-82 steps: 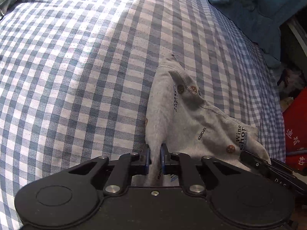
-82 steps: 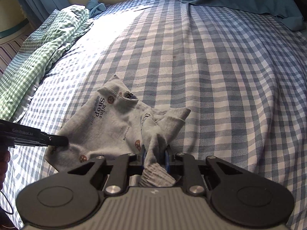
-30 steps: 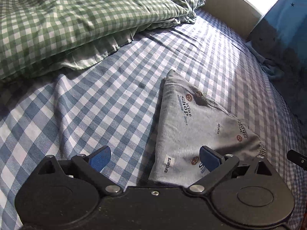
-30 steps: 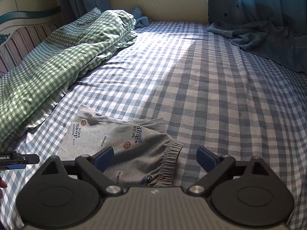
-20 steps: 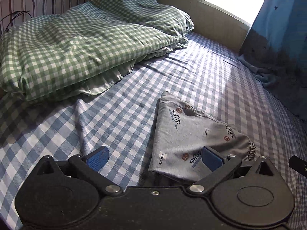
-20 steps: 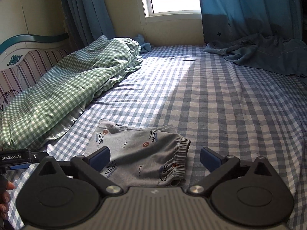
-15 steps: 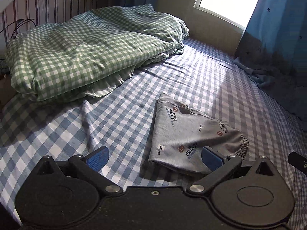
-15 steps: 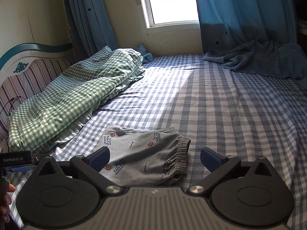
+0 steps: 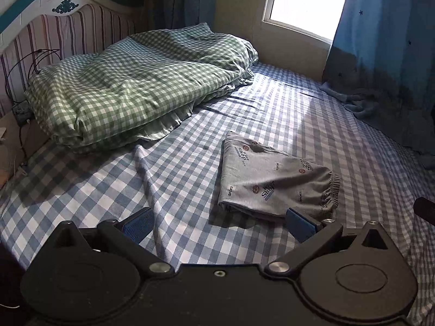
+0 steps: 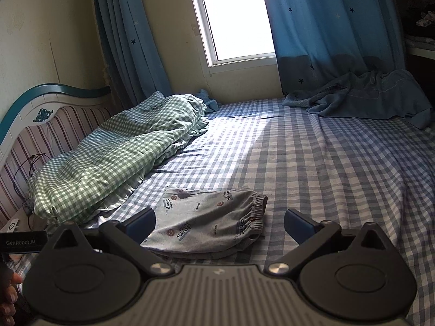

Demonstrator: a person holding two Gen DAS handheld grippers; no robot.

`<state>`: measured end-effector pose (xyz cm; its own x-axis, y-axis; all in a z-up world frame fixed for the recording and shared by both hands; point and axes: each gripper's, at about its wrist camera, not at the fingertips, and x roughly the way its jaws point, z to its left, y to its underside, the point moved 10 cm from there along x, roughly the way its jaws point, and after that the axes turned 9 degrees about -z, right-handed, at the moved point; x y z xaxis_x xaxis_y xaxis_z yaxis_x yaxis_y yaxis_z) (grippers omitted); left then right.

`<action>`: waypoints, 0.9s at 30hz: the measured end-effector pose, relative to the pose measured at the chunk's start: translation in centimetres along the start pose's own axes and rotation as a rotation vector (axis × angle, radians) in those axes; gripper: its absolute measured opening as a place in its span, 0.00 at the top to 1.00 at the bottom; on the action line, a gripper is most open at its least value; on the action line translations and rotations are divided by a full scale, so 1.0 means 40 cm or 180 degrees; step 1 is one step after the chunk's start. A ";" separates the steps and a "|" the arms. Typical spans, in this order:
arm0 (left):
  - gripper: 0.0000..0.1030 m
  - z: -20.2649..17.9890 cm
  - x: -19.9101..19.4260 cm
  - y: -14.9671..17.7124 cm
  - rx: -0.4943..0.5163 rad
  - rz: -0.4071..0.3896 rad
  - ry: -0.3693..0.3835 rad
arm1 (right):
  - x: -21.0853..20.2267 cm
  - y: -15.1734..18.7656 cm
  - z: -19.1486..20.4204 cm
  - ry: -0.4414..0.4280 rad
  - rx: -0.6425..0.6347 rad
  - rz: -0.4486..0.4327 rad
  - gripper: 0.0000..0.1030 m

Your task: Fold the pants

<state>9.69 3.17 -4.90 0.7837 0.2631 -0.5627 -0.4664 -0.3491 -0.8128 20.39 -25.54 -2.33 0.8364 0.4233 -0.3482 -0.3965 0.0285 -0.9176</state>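
Observation:
The grey printed pants (image 9: 274, 182) lie folded in a compact flat bundle on the blue checked bed sheet (image 9: 168, 174), elastic waistband to the right. They also show in the right wrist view (image 10: 206, 222). My left gripper (image 9: 220, 224) is open and empty, raised above the bed and back from the pants. My right gripper (image 10: 220, 222) is open and empty too, held above the pants' near edge. Neither gripper touches the cloth.
A green checked duvet (image 9: 130, 87) is bunched at the left by the striped headboard (image 9: 54, 35). A blue blanket (image 10: 367, 95) lies at the far right under blue curtains (image 10: 326, 21). Cables (image 9: 24, 76) hang by the headboard.
Both grippers let go of the pants, opened and pulled up and back. The pants now lie folded on the sheet and look smaller in both views.

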 end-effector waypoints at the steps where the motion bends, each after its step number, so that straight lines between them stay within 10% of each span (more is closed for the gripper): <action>1: 0.01 0.000 -0.009 0.003 0.0033 -0.0005 0.0006 | -0.011 0.006 0.003 0.0005 -0.0011 0.0004 0.00; 27: 0.01 0.063 0.003 0.135 0.0638 0.0059 0.0464 | -0.096 0.200 0.062 0.0553 -0.0017 0.0310 0.00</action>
<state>6.22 3.58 -9.75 0.8183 0.1206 -0.5619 -0.5419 -0.1636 -0.8243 13.06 -24.69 -7.83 0.8472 0.2612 -0.4627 -0.4770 -0.0099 -0.8789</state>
